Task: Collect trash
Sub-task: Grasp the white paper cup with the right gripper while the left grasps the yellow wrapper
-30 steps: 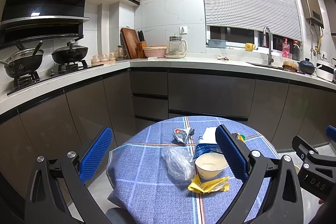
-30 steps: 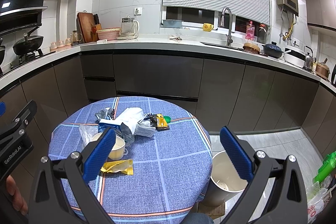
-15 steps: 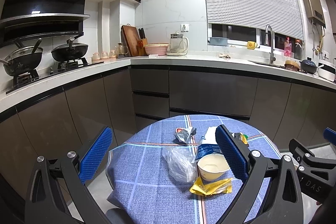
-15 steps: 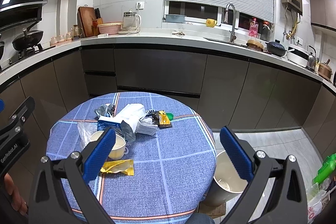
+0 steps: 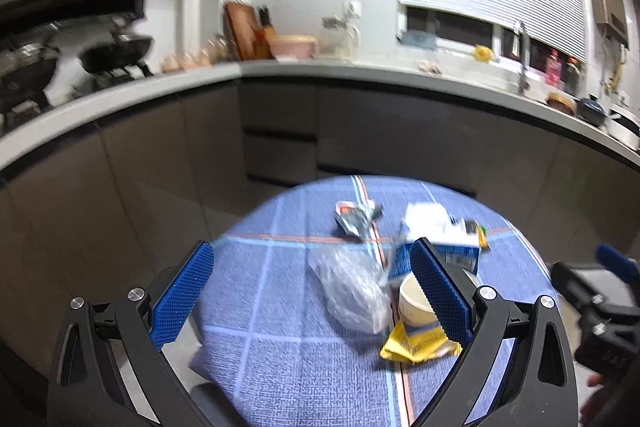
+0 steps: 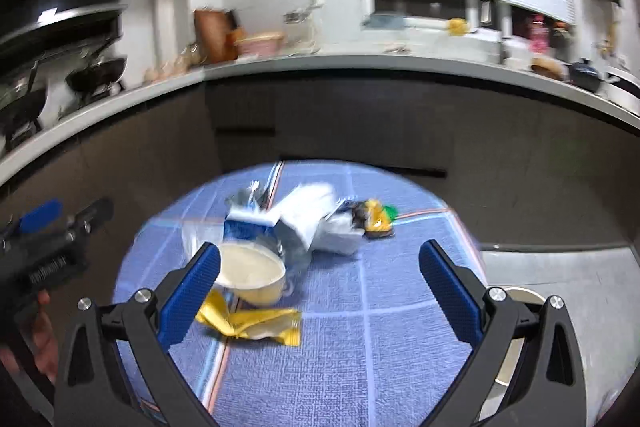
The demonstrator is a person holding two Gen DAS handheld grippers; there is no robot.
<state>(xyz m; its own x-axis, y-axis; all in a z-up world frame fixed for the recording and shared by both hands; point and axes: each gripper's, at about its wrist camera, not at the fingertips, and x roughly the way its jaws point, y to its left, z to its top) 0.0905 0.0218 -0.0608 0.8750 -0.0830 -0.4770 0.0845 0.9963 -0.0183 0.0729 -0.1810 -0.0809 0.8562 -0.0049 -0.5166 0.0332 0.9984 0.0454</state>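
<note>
1. Against the frame half a second earlier, we note both views are now motion-blurred and the round table [image 6: 400, 347] with its blue checked cloth fills more of each picture; both grippers sit closer to the trash pile.
2. In the right wrist view the white bin [image 6: 516, 339] has slid from clear sight to a sliver behind the right finger, at the table's right edge.
3. Left gripper [image 5: 312, 291]: jaws wide open, nothing between the pads. The clear plastic bag [image 5: 352, 291] lies between the fingers in view; the right pad overlaps the paper cup [image 5: 414, 301].
4. Right gripper [image 6: 320, 291]: jaws wide open, empty. Its left pad overlaps the cup's rim [image 6: 248, 271].
5. The trash is clustered left of the table's centre in the right view. The cup stands upright, mouth up, touching the yellow wrapper [image 6: 256, 321] on its near side.
6. The yellow wrapper lies flat, long axis roughly left-right across the right view.
7. The blue carton [image 6: 250, 227] lies behind the cup, beside crumpled white paper [image 6: 308, 211]; we cannot tell its pointing because of blur.
8. A dark-and-yellow wrapper [image 6: 372, 219] lies at the pile's right end; a silver foil wrapper [image 5: 354, 219] lies at the far side.
</note>
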